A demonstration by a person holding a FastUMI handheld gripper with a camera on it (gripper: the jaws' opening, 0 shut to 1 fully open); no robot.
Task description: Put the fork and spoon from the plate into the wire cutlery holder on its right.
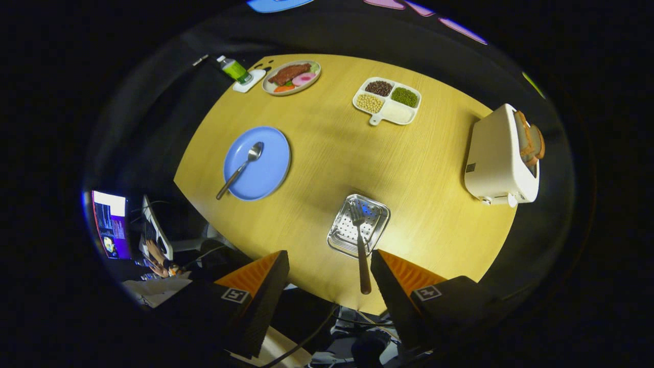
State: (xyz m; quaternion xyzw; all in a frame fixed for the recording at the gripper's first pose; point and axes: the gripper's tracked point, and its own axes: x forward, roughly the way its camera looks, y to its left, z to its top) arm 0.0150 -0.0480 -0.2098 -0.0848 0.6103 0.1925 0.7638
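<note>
Tongs (329, 271) spread; one fork (360, 240) in holder (341, 241), one spoon (240, 168) on plate (265, 176)

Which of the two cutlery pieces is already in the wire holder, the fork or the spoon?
The fork: it stands in the wire holder, just ahead of the open gripper. The spoon lies on the blue plate.

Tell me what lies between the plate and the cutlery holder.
Only bare tabletop lies between the plate and the holder in the gripper view. The open gripper hangs above.
</note>
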